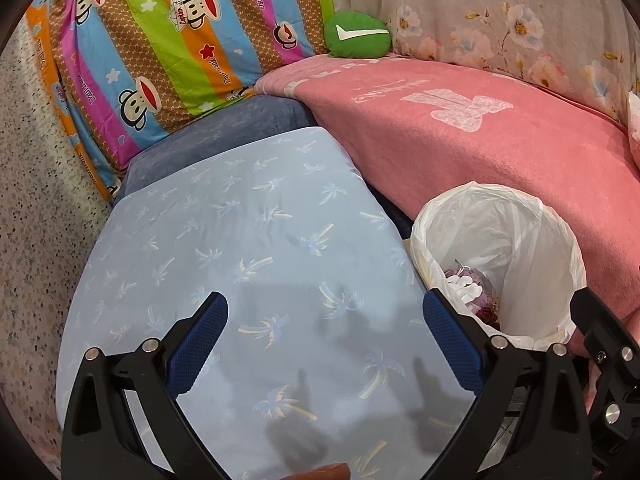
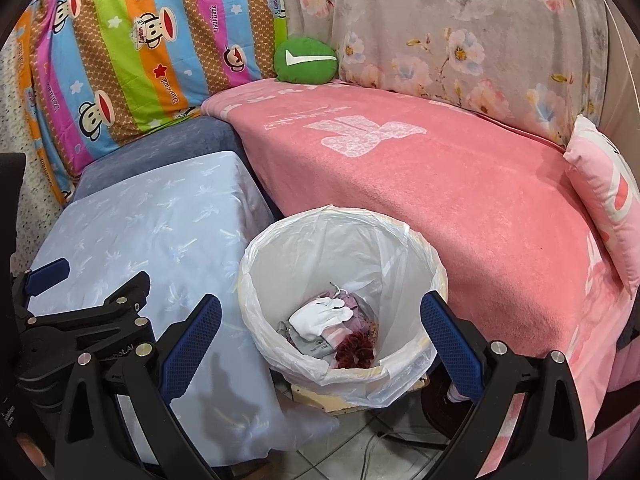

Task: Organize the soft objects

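My left gripper is open and empty, hovering over a light blue cloth with palm trees that covers a low seat. My right gripper is also open and empty, spread above a bin lined with a white plastic bag. Inside the bin lie white gloves, a dark red scrunchie and pinkish fabric pieces. A round green plush with a white tick rests at the back of the pink blanket. In the right wrist view the left gripper shows at the left.
A striped monkey-print quilt leans at the back left, and a floral cloth covers the backrest. A pink cushion stands at the right end of the sofa. Cables lie on the tiled floor below the bin.
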